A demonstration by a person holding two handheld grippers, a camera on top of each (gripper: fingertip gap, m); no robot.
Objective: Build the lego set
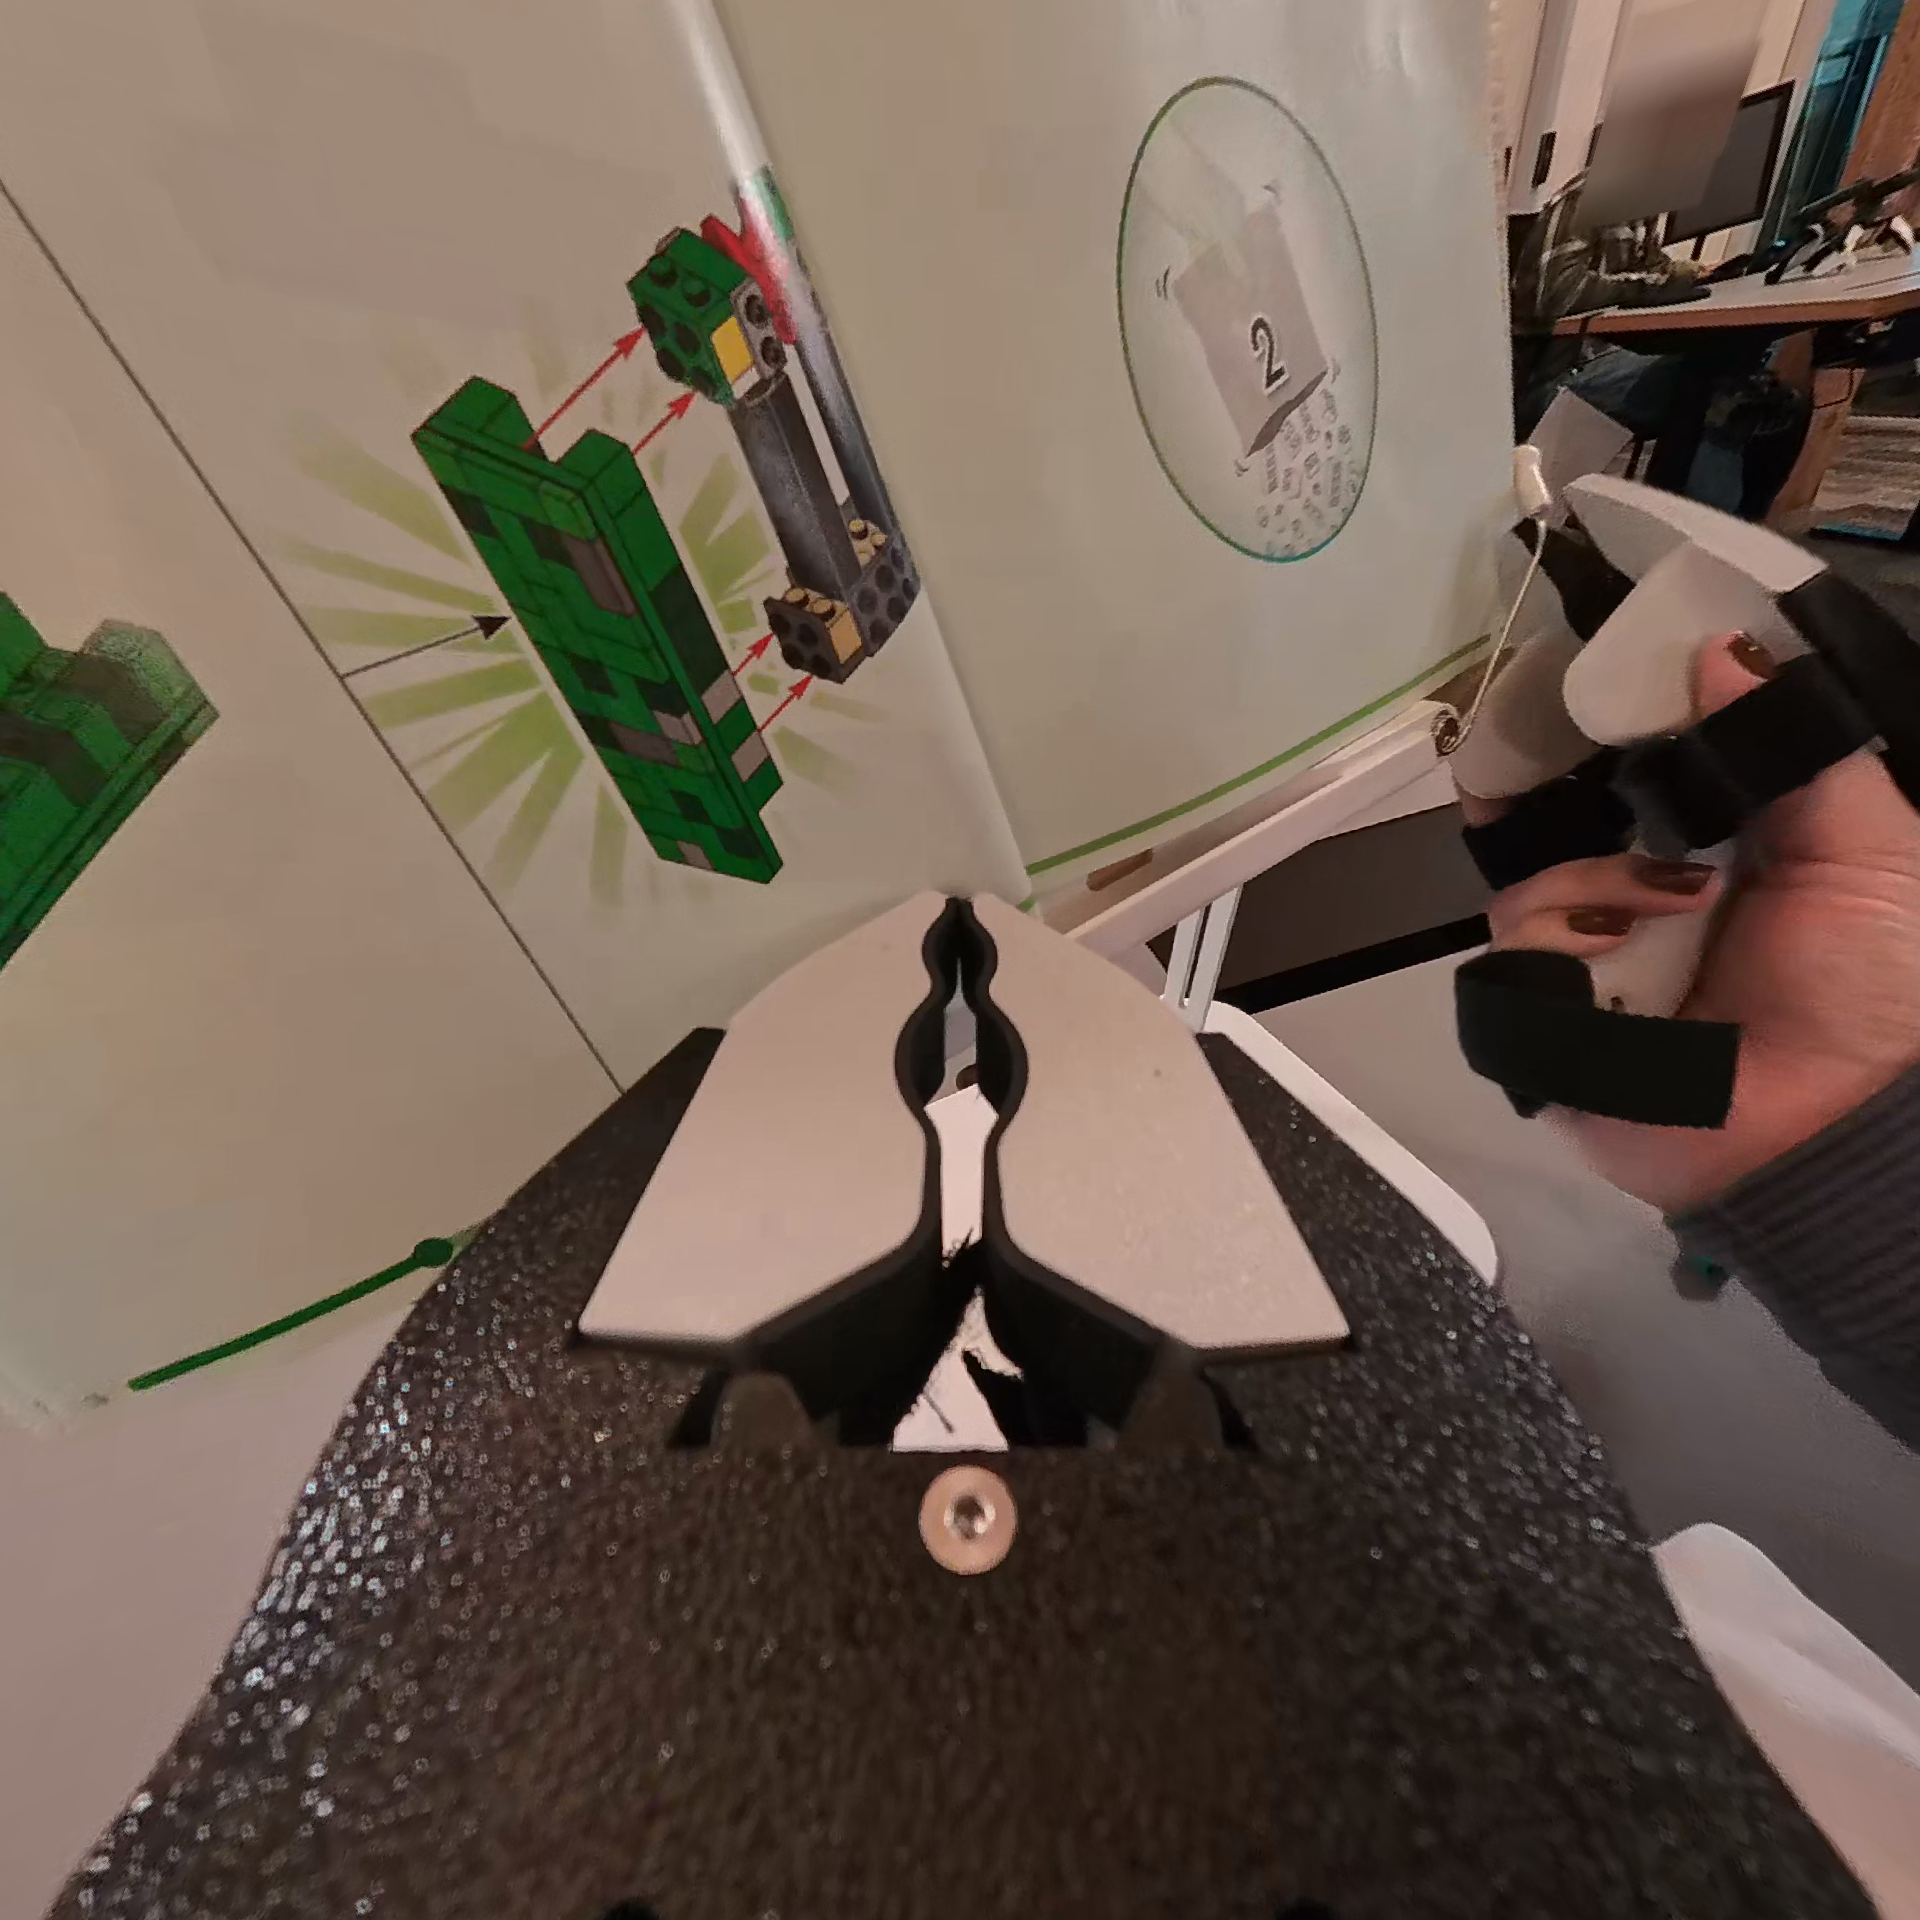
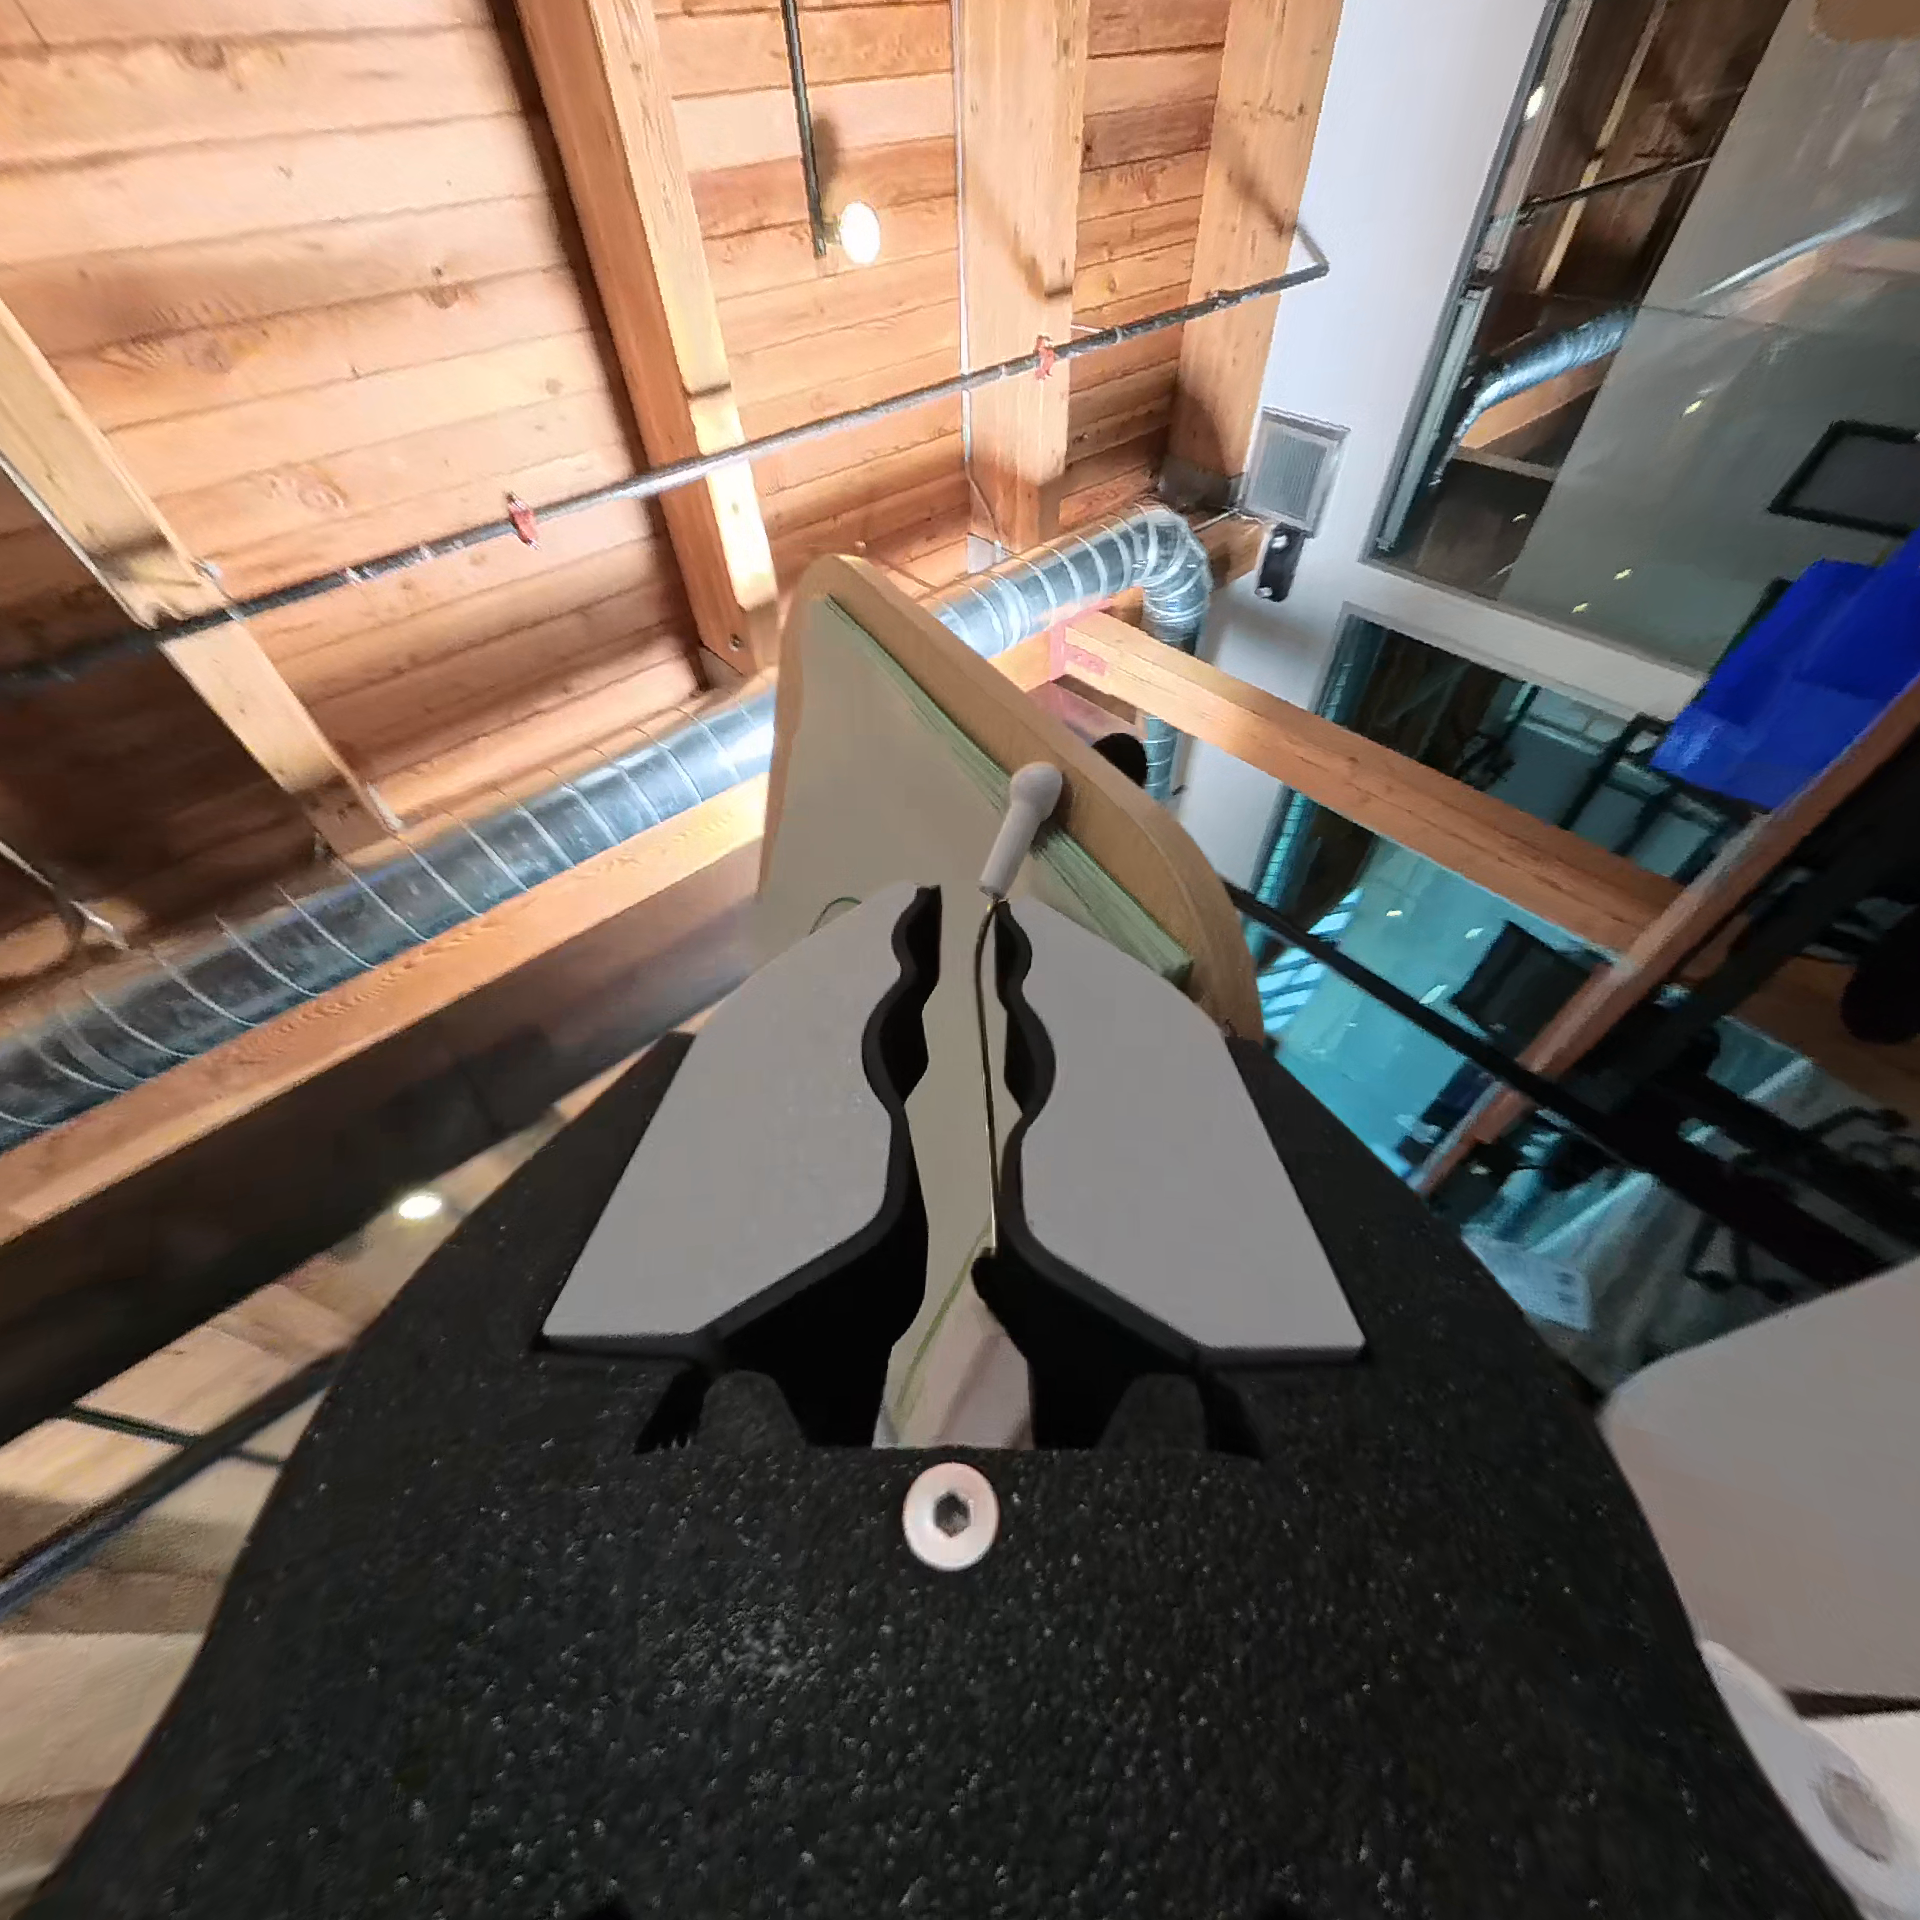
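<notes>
The open instruction booklet [image 1: 1039, 520] stands on a white stand [image 1: 1247, 862] and fills the left wrist view; its left page shows a drawing of a green brick build. My left gripper [image 1: 961, 914] is shut and empty, with its tips close to the booklet's lower edge near the spine. My right gripper [image 2: 966, 899] is narrowly open and points up at the booklet's right edge [image 2: 862, 779]. The stand's thin page-holder wire [image 2: 987, 1039] runs between its fingers, against the right one. The right gripper also shows in the left wrist view [image 1: 1569, 582]. No real bricks are in view.
A hand [image 1: 1787, 987] holds the right gripper beside the stand. The wire's white tip [image 2: 1023, 810] rests on the page edge in front of the wooden backboard [image 2: 1101, 831]. A white table surface [image 1: 1558, 1351] lies below. Behind are desks and a wooden ceiling with ducts. The left gripper's tips are roughly 20 cm from the right gripper's.
</notes>
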